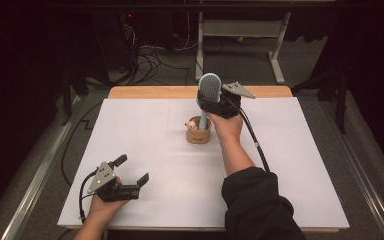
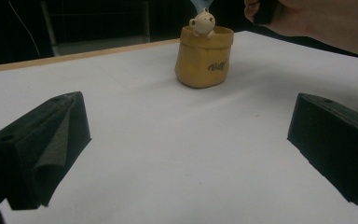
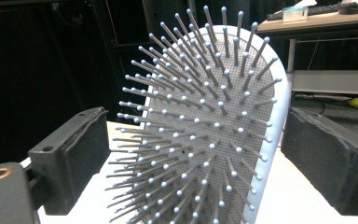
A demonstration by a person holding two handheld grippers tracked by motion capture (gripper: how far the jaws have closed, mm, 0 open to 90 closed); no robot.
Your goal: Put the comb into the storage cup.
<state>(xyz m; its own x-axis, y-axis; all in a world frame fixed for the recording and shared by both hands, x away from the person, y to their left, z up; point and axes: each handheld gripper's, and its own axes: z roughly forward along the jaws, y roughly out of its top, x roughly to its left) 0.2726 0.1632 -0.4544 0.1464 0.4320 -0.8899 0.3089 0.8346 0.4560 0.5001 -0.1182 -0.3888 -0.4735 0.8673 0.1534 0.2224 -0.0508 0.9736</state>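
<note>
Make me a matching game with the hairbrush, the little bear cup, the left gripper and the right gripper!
Things:
1. hairbrush
2. bear cup
3. left gripper
4. right gripper

States:
A. yellow-brown, with a tiny bear on its rim
B. jaws open on either side of the brush head
C. pale blue, standing upright with its handle in the cup
D. jaws open over bare white table, at the near left

Pairs: 1-C, 2-A, 3-D, 4-B
</note>
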